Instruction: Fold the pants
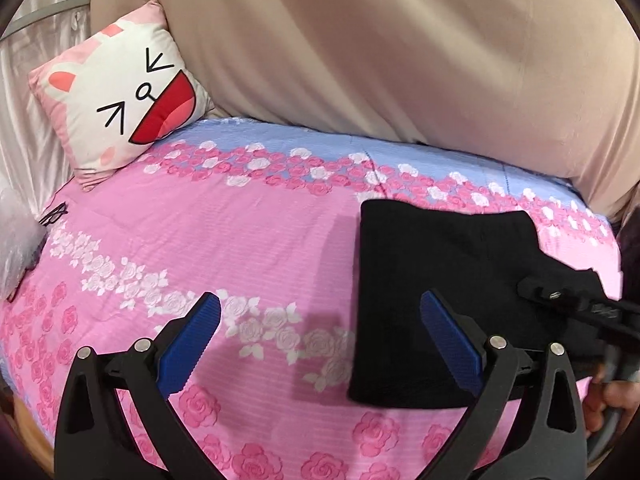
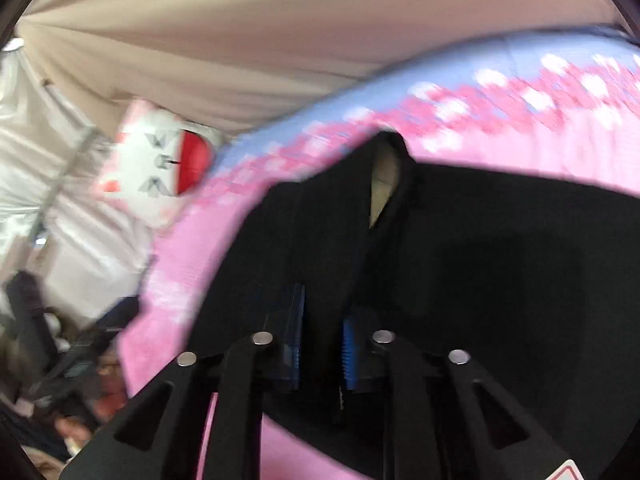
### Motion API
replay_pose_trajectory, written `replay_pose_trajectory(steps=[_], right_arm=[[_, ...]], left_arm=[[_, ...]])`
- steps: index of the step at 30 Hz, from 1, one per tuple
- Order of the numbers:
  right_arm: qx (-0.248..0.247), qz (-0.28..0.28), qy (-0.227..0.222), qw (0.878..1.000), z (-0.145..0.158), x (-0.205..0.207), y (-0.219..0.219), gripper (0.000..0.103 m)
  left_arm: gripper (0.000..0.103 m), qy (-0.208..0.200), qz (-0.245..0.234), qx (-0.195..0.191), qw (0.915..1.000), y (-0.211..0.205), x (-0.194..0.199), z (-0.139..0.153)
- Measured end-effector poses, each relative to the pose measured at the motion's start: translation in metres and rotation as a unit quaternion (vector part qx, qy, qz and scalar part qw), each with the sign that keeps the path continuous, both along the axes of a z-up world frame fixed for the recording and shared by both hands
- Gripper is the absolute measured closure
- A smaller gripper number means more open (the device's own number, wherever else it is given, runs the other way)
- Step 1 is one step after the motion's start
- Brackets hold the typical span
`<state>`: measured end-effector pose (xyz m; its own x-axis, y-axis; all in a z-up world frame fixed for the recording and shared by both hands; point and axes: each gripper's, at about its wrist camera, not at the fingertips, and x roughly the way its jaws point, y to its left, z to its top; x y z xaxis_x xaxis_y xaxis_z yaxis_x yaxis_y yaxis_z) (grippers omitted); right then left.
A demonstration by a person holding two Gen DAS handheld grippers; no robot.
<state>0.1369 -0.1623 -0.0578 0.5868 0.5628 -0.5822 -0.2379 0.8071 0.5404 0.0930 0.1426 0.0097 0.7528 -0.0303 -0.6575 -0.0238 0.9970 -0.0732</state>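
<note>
Black pants (image 1: 432, 280) lie partly folded on the pink floral bedspread (image 1: 240, 232), at the right in the left wrist view. My left gripper (image 1: 320, 312) is open and empty, hovering above the bed with its right finger over the pants' left edge. My right gripper (image 2: 322, 320) is shut on a fold of the black pants (image 2: 460, 260) and lifts it off the bed; it also shows at the right edge of the left wrist view (image 1: 568, 304). The right wrist view is blurred by motion.
A pink-and-white cat-face cushion (image 1: 124, 92) leans at the bed's far left corner. A beige curtain (image 1: 380, 48) hangs behind the bed. Glasses (image 1: 54, 214) and a plastic bag (image 1: 16, 248) lie at the bed's left edge.
</note>
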Motion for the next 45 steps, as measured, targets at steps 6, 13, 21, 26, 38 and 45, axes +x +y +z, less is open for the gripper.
replay_pose_trajectory(steps=[6,13,21,26,38,45], right_arm=[[-0.031,-0.084,-0.078,0.993,0.074,-0.055,-0.087,0.091],[-0.05,-0.186,0.058,0.98,-0.032,-0.069,-0.188,0.087],[-0.041,-0.206,-0.005,0.978,-0.005,-0.088,-0.193,0.077],[-0.075,-0.143,-0.067,0.985,0.039,-0.071,-0.162,0.077],[-0.046,-0.198,0.024,0.979,-0.015,-0.033,-0.191,0.091],[-0.075,0.015,-0.03,0.997,0.046,0.03,-0.04,0.091]], left_arm=[[0.005,-0.025,-0.028,-0.012,0.9992,-0.014,-0.001,0.014],[0.005,0.023,-0.078,-0.008,0.9967,-0.07,0.011,-0.015],[0.005,0.058,-0.091,0.003,0.9941,-0.111,0.024,-0.037],[0.005,0.056,-0.094,0.006,0.994,-0.125,0.021,-0.037],[0.005,0.06,-0.147,0.058,0.9857,-0.153,0.005,-0.057],[0.005,0.071,-0.169,0.034,0.9824,-0.145,-0.006,-0.062]])
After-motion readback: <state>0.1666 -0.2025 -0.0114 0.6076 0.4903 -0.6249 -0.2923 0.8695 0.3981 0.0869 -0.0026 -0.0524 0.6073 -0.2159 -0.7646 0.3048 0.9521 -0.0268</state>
